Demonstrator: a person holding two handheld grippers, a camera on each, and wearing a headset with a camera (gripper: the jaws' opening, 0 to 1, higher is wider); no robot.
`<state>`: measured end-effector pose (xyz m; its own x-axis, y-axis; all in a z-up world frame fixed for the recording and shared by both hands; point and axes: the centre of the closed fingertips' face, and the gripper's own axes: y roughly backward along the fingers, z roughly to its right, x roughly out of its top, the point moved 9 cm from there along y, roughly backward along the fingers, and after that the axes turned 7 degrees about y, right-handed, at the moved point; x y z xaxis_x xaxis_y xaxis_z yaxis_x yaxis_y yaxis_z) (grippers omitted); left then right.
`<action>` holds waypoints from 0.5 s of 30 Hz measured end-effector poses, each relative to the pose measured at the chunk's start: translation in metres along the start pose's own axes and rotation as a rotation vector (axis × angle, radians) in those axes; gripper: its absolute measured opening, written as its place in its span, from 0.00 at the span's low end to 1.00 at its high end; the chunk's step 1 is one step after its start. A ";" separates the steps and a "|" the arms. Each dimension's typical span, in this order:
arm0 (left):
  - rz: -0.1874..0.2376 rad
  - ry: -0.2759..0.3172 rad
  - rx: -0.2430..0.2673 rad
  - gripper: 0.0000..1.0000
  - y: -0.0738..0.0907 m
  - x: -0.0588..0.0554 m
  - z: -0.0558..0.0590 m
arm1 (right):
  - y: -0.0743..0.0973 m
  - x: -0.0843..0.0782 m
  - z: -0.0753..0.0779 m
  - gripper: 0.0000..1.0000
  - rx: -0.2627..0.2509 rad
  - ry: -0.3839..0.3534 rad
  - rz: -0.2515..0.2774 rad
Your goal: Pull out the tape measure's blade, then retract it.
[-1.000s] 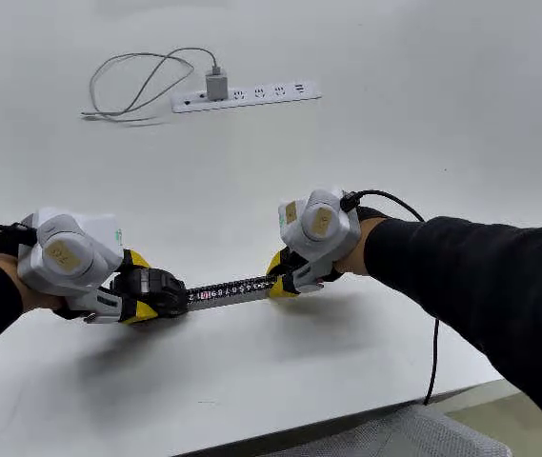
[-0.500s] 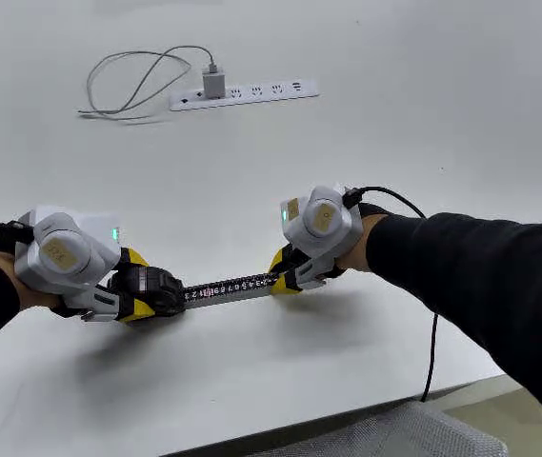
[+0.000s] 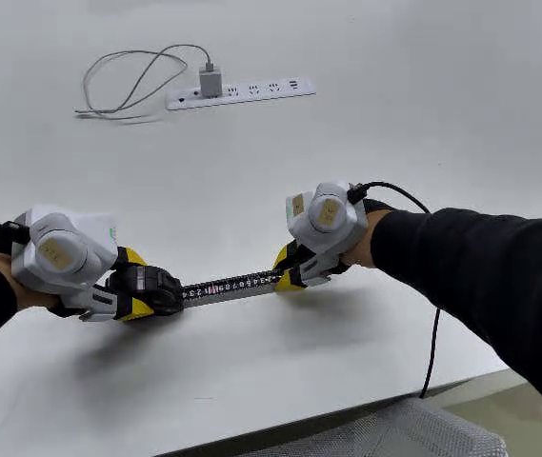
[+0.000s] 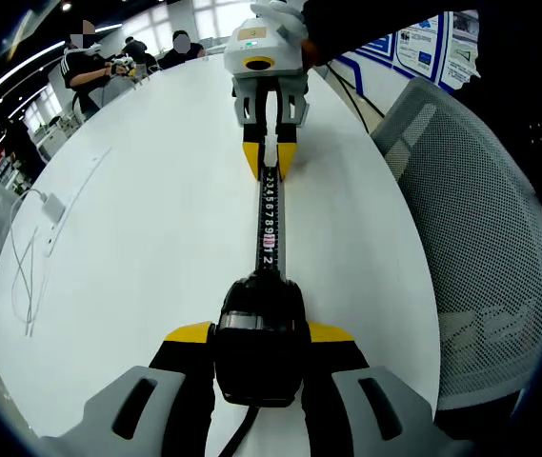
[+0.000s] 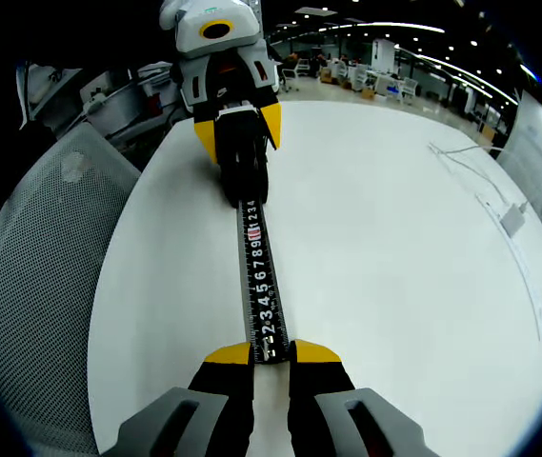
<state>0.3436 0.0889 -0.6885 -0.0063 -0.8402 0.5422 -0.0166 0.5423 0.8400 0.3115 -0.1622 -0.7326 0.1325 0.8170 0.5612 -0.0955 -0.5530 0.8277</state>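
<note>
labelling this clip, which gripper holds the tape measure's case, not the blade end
The left gripper: its jaws clamp the black case, while the right gripper pinches only the end of the blade.

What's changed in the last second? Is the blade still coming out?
The right gripper, shut on the tip of the blade, has moved slightly away from the left gripper, drawing a little more blade out. The left gripper still clamps the tape measure case in place on the table. Neither grasp changed, and the power strip stayed put.
</note>
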 end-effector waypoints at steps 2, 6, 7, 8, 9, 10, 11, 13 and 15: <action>-0.001 -0.001 0.000 0.30 0.000 0.000 0.000 | 0.001 -0.001 0.000 0.09 -0.001 -0.002 0.000; 0.000 0.001 -0.002 0.30 0.000 0.000 -0.001 | 0.001 -0.003 0.000 0.09 -0.002 -0.003 0.000; -0.001 0.000 -0.002 0.30 0.000 0.000 -0.001 | 0.001 -0.003 -0.001 0.09 -0.002 -0.004 0.000; -0.001 0.000 -0.001 0.30 0.000 0.000 -0.001 | 0.001 -0.003 -0.001 0.09 -0.002 -0.003 0.001; -0.001 0.000 -0.001 0.30 0.000 0.000 -0.001 | 0.001 -0.004 -0.001 0.09 -0.001 -0.003 0.001; -0.001 -0.001 -0.001 0.30 0.000 0.000 -0.001 | 0.001 -0.004 -0.001 0.09 -0.001 -0.003 0.002; -0.001 -0.001 -0.002 0.30 0.000 0.000 -0.001 | 0.001 -0.004 -0.001 0.09 -0.002 -0.003 0.002; 0.000 -0.001 -0.001 0.30 0.000 0.000 -0.001 | 0.002 -0.005 -0.001 0.09 -0.002 -0.005 0.001; 0.000 -0.001 -0.002 0.30 0.000 0.000 -0.001 | 0.003 -0.007 -0.001 0.09 -0.003 -0.006 0.002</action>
<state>0.3443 0.0891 -0.6887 -0.0071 -0.8405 0.5418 -0.0151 0.5419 0.8403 0.3094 -0.1693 -0.7339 0.1384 0.8147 0.5632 -0.0990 -0.5544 0.8263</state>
